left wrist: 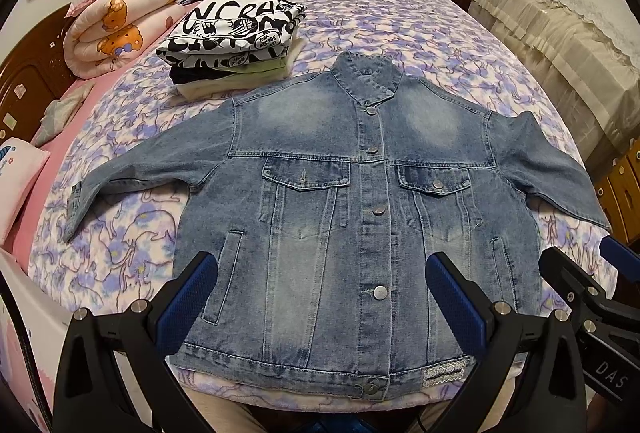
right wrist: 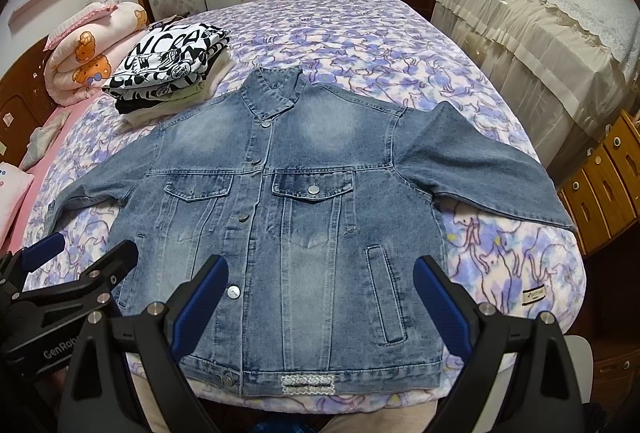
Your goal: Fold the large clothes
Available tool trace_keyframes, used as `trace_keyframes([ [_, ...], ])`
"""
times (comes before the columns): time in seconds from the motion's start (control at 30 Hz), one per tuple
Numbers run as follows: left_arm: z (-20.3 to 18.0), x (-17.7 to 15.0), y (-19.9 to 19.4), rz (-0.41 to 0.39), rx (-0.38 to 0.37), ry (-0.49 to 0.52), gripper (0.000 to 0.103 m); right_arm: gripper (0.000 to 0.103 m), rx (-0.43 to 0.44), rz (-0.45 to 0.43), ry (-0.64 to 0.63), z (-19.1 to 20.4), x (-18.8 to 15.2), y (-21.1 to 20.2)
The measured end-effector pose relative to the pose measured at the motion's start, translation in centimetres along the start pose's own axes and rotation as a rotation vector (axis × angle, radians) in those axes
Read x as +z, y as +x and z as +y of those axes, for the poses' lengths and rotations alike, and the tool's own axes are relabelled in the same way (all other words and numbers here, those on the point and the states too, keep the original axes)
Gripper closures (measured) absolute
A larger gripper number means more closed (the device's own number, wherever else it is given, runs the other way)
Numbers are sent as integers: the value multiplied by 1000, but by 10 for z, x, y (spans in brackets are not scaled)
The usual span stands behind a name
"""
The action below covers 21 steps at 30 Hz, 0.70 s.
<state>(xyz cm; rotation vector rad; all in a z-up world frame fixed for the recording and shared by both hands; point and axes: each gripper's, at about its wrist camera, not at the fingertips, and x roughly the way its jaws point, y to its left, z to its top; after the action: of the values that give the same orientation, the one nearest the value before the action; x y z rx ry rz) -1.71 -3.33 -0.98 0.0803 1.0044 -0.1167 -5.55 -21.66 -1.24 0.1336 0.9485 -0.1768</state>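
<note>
I'm standing at the foot of the bed, both grippers held up over the near edge, and the denim jacket lies spread flat and face up right in front of me on the purple flowered blanket. It is buttoned down the front, collar pointing away from me, hem nearest me, and both sleeves reach out to the sides; the right sleeve runs toward the bed's right edge, the left sleeve toward the pink side. My left gripper hangs above the lower front of the jacket with its 2 blue-padded fingers spread wide and nothing between them. My right gripper sits just beside it, over the jacket's right half, jaws just as wide and holding nothing. I cannot tell whether either one touches the cloth. Beyond the jacket's left shoulder sits a stack of folded clothes, a black-and-white lettered piece on top, its near edge touching or just beside the shoulder. Further left a rolled pink quilt with bear prints rests against the headboard side. A covered cabinet stands to the right of the bed.
</note>
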Motion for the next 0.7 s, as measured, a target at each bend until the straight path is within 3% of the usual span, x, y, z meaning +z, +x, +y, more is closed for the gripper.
trace_keyframes([
  [0.37, -7, 9, -2, -8, 5, 12, 0, 9, -13, -15, -21, -6, 11, -8],
  [0.7, -23, 38, -12, -88, -16, 24, 0, 9, -30, -89, -66, -21, 40, -22],
])
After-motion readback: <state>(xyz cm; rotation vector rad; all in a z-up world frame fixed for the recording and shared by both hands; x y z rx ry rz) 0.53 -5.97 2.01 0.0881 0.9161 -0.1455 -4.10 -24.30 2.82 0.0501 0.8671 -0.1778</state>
